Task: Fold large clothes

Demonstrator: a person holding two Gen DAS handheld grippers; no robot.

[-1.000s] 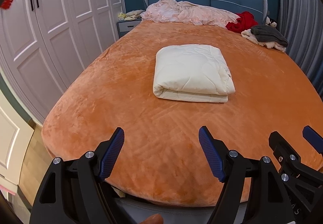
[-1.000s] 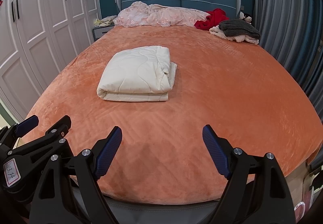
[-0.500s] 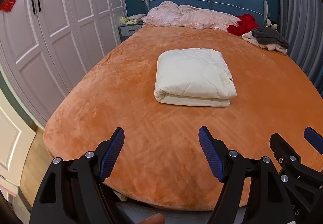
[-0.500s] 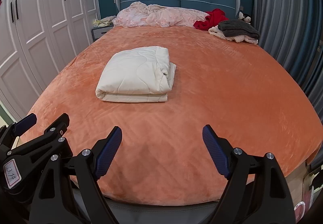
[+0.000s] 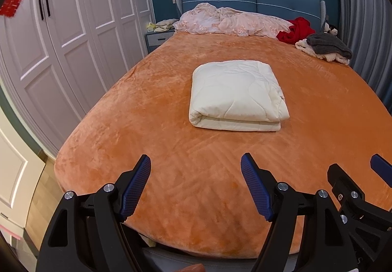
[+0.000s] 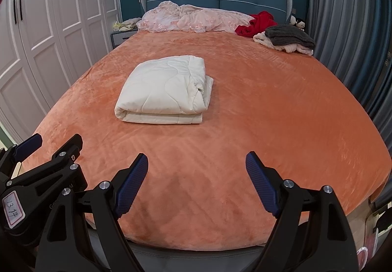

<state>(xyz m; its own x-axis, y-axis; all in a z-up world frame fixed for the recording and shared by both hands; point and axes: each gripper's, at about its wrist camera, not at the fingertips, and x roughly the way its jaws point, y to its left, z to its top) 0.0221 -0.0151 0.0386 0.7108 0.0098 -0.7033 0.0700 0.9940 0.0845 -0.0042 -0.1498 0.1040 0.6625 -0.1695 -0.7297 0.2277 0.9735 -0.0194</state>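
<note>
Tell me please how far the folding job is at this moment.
Done: the white quilt lies folded in a neat block in the middle of the orange bed. In hand: nothing; the left gripper and right gripper are open at the bed's foot. Possibly left: the grey and cream clothes and the red garment near the headboard look unfolded.

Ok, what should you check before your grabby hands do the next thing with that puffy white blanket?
1. Cream quilted blanket folded into a neat stack: ok.
2. Left gripper open and holding nothing: ok.
3. Right gripper open and holding nothing: ok.
4. Both grippers near the foot of the bed, apart from the blanket: ok.
5. Orange plush bedspread bare around the blanket: ok.
6. Grey and cream clothes pile by the headboard folded: cannot tell.
</note>
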